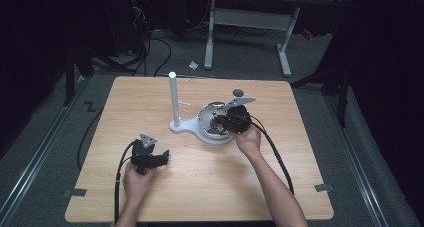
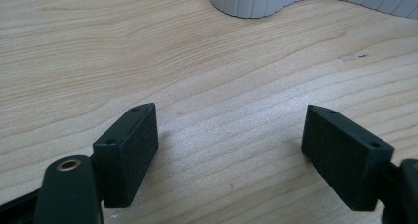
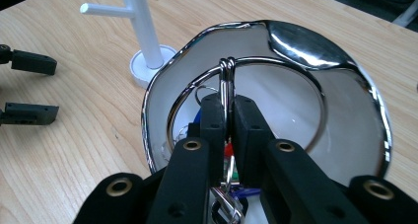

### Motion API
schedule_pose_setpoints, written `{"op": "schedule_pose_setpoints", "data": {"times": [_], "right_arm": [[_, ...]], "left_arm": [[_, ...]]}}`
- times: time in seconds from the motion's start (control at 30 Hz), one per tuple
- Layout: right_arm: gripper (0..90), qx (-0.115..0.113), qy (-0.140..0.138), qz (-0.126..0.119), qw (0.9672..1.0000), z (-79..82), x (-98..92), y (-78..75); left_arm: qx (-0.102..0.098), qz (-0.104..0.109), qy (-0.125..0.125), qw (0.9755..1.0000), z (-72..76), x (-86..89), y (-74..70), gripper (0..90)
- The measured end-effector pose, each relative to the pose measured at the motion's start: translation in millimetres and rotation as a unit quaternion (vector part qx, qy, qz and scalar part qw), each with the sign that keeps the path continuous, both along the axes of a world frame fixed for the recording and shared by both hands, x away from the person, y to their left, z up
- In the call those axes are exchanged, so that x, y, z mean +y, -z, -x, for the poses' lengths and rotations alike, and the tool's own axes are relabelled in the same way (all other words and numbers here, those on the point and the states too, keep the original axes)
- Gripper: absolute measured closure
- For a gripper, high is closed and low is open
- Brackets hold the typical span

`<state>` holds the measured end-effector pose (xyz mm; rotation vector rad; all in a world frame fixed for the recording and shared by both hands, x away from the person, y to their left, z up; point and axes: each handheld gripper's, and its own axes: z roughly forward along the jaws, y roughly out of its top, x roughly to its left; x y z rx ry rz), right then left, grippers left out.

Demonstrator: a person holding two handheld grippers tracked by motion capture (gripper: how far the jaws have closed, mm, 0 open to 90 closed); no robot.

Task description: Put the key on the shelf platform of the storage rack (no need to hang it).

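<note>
Right gripper view: right gripper (image 3: 226,123) pinches a silver key ring (image 3: 226,81) inside the shiny chrome bowl (image 3: 315,51); left gripper (image 2: 229,150), spread, rests over bare wooden table (image 2: 222,76).

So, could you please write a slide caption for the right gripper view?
Right gripper shut on a metal key ring over the shiny bowl, beside the white stand.

On the one wooden table (image 1: 200,187) stand one white stand (image 1: 174,99) with a single upright post, and one shiny metal bowl (image 3: 345,86). One metal ring (image 3: 226,76) rises from the bowl. Two claws are present: left claw (image 1: 161,156), right claw (image 3: 226,115).
</note>
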<state>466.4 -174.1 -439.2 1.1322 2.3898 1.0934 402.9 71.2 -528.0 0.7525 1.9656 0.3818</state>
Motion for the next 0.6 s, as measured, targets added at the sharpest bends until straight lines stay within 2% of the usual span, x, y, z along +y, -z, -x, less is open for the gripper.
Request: {"op": "schedule_pose_setpoints", "data": {"times": [0.6], "right_arm": [[84.4,0.011,-0.010,0.007,0.9999,-7.3,18.9,9.8]], "left_arm": [[0.000,0.000,0.001,1.0000,0.0,0.1,0.0,22.0]]}}
